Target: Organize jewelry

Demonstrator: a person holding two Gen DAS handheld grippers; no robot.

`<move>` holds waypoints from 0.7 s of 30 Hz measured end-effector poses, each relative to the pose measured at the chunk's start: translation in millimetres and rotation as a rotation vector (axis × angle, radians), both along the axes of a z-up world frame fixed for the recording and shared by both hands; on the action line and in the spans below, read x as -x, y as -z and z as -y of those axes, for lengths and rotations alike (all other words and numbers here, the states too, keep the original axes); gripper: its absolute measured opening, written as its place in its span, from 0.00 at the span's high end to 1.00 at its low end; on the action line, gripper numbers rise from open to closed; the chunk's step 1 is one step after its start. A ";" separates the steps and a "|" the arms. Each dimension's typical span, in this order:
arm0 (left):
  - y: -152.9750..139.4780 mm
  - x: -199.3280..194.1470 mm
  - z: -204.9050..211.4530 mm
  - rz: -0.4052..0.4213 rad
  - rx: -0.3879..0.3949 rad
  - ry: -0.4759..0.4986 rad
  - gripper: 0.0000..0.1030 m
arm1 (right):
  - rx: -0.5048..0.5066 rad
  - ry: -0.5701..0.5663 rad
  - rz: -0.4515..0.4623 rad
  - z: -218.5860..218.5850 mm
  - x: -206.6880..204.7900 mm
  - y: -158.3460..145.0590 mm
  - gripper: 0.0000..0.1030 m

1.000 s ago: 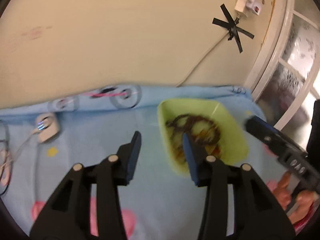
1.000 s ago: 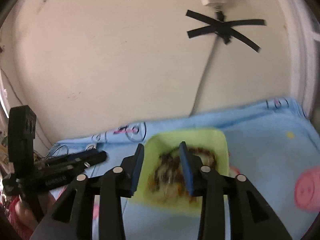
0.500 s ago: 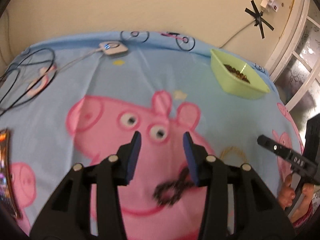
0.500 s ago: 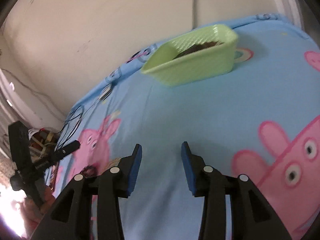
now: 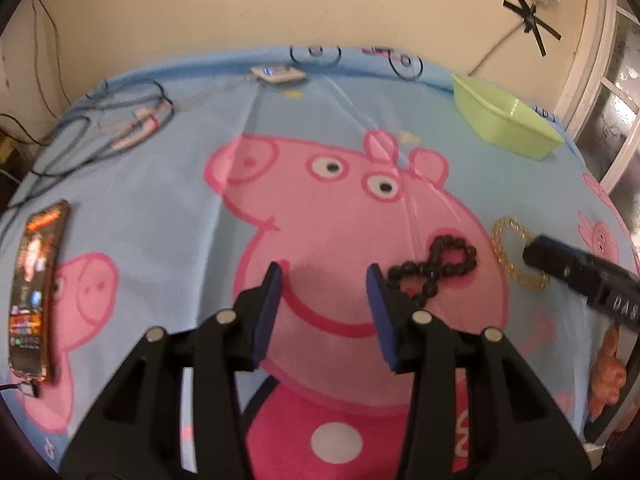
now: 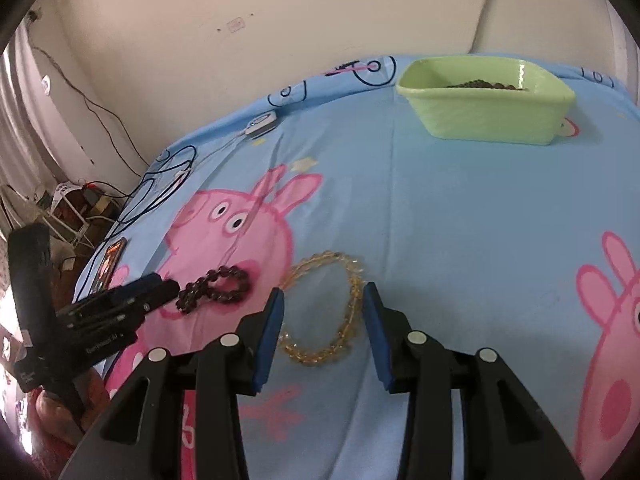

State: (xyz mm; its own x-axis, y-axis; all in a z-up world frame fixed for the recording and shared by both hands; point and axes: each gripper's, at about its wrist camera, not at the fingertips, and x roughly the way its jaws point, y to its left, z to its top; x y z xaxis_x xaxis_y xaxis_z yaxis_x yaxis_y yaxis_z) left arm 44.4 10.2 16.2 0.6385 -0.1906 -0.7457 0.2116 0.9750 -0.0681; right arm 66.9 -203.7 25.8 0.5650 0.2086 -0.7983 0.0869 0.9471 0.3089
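Two bracelets: amber bracelet (image 6: 320,312) between right gripper (image 6: 323,316) jaws.

Landmark: tub (image 6: 486,114), at far edge of bed sheet (image 6: 460,220), near wall. Beads lie in tub. Well in front of tub: chain loop (image 6: 324,312); twisted bead bracelet (image 6: 216,288) just left of loop. Phone (image 5: 36,292) far left of tub. Cables (image 5: 100,128) left of tub, by wall.

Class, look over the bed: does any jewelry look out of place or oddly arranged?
Yes. Two bracelets lie loose on the sheet, not in the green bowl: a dark beaded bracelet twisted into a figure eight, and an amber bracelet beside it.
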 end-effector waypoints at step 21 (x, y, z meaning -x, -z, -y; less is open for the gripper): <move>-13.3 -3.2 33.0 0.053 0.002 0.066 0.49 | -0.109 0.349 0.110 42.9 33.4 -4.1 0.74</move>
